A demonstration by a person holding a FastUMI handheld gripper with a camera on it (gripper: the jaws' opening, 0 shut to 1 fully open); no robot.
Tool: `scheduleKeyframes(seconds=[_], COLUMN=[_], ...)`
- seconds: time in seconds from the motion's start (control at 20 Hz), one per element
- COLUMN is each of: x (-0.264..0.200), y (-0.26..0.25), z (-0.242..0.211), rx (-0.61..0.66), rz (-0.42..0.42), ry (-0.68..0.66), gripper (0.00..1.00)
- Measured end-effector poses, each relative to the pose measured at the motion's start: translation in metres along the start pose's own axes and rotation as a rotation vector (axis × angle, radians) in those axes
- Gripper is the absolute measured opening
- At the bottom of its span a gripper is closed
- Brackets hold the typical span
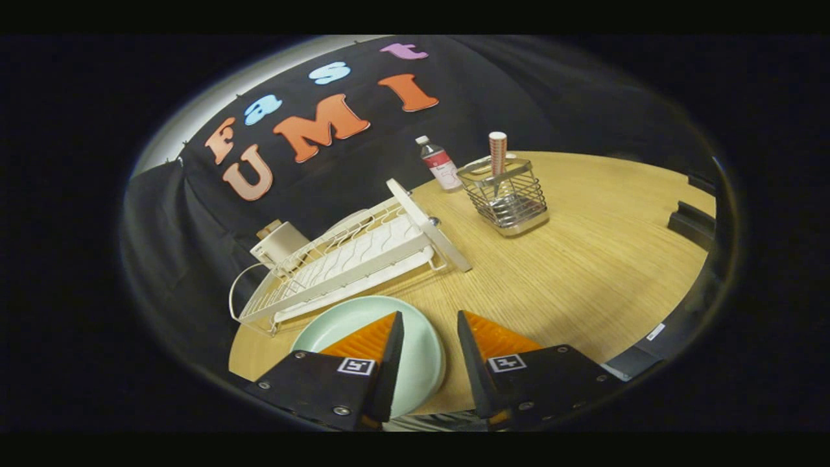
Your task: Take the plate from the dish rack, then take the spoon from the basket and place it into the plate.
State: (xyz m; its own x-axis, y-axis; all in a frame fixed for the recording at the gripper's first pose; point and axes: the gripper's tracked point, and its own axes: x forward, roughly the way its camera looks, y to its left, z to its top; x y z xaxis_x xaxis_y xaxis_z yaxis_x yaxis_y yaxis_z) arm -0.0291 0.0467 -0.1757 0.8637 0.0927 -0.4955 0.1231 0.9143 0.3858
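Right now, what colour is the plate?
Pale mint green, plain. In the gripper view the plate lies on the table between the open claw's fingers.

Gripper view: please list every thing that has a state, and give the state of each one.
gripper: open, holding nothing
plate: flat on the table, out of the rack
dish rack: no plate visible in it
basket: upright, spoon handle sticking up
bottle: upright, capped
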Motion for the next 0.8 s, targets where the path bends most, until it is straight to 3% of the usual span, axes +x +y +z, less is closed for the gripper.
scheduleKeyframes(seconds=[0.15, 0.35, 0.45, 0.8], x=[-0.003, -0.007, -0.008, 0.005], y=[-0.022, -0.044, -0.051, -0.067], z=[0.028, 0.07, 0.087, 0.13], rx=[-0.105, -0.215, -0.268, -0.317], rz=[-0.062, -0.119, -0.133, -0.167], ry=[-0.078, -0.184, -0.214, -0.292], gripper=[0.71, 0.92, 0.98, 0.99])
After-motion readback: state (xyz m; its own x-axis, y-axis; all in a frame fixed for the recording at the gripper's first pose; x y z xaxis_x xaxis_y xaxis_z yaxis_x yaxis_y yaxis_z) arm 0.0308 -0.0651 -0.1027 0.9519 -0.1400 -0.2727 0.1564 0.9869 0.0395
